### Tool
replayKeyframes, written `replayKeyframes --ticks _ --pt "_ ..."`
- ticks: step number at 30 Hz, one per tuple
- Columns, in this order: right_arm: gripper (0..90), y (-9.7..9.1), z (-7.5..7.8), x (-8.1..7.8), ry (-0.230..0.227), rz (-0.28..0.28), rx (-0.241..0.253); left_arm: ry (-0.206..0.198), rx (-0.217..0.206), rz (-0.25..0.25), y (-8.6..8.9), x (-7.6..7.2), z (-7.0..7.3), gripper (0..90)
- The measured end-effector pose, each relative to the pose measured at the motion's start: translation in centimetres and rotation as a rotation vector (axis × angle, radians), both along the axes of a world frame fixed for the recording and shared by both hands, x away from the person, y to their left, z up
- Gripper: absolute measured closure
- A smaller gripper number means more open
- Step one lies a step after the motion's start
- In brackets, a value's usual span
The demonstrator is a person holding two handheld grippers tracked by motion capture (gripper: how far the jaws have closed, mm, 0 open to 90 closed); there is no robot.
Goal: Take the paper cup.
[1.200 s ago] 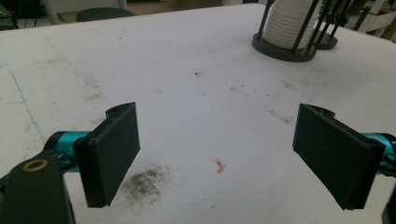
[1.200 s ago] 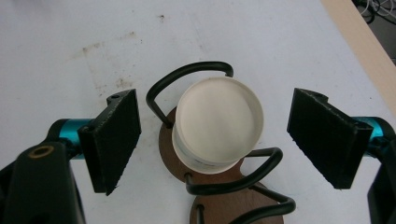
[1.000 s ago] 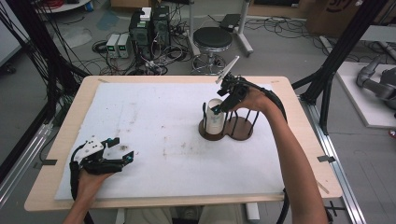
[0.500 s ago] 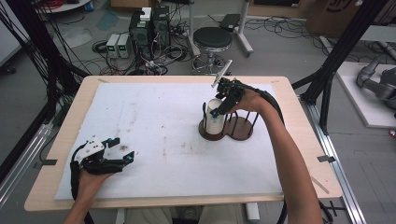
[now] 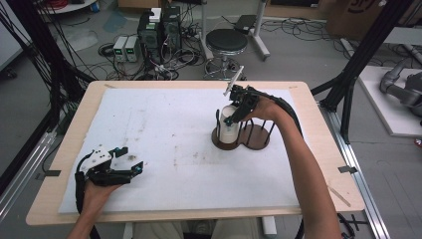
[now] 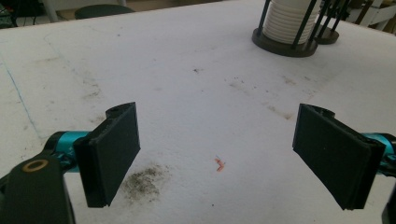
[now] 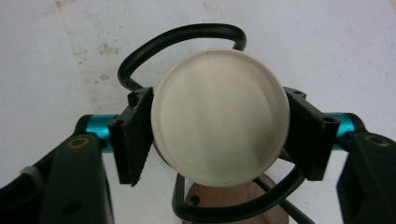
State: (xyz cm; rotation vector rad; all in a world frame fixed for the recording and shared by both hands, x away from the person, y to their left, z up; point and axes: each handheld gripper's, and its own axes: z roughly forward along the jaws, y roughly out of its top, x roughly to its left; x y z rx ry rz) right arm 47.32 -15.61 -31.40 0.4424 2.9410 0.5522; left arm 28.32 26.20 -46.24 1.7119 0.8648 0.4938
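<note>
Cup stack (image 5: 229, 126) sits in the left bay of a two-bay wire rack (image 5: 259, 139), on the white mat (image 5: 164, 129) at about 2 o'clock from table centre. White cups, nested upside down, the flat bottom of the top one facing the right gripper view (image 7: 218, 117).

Right gripper (image 5: 232, 115) comes down from above; its jaws have just been closing and now sit against the top cup at 9 and 3 o'clock, pads touching the wall on both sides. Reads as clamped on the top cup, black rack wires (image 7: 187, 35) looping around just outside the pads.

Left gripper (image 5: 130, 168) rests at about 8 o'clock on the mat, well apart from the rack, jaws spread wide with nothing between them; in its own view just stained mat and the rack far off at 1 o'clock.

Step in hand, my read: grasp made, lift not started. The cup is still down on the stack.

Next move likely calls for a straight vertical pull, so the cup clears the uprights without snagging. Risks: the cup below coming up with it, or the rack tipping, since nothing holds the wooden base (image 5: 255, 143). Left could come over to steady it.
</note>
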Motion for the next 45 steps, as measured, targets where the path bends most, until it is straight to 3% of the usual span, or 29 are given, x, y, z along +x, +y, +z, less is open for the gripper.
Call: replayKeyframes --ticks 12,18,22,26,27,29,37,45 --pt "34.0 0.0 0.1 0.0 0.005 -0.009 0.001 0.008 0.000 0.003 0.0 0.0 0.0 14.7" --pt "35.0 -0.4 0.8 -0.2 -0.005 -0.022 0.036 0.007 0.001 0.002 0.0 0.0 0.0 14.7" --pt "36.0 -0.8 1.8 -0.4 -0.020 -0.030 0.081 0.008 0.001 0.003 0.0 0.0 0.0 14.7" --pt "36.4 -1.0 4.1 -0.9 -0.042 -0.034 0.114 0.006 0.002 0.003 0.0 0.1 0.0 14.7" --pt "36.4 -1.0 4.1 -0.9 -0.042 -0.034 0.114 0.005 0.001 0.005 -0.1 0.0 0.0 14.7" --pt "36.5 -1.1 5.6 -1.2 -0.059 -0.036 0.123 0.006 0.005 0.003 0.0 0.0 0.0 14.7" --pt "36.6 -1.4 9.1 -2.0 -0.112 -0.030 0.144 0.007 0.006 0.003 -0.1 0.0 0.0 14.7" --pt "36.7 -1.7 10.2 -2.5 -0.125 -0.033 0.149 0.007 0.005 0.004 -0.1 0.0 0.0 14.7"
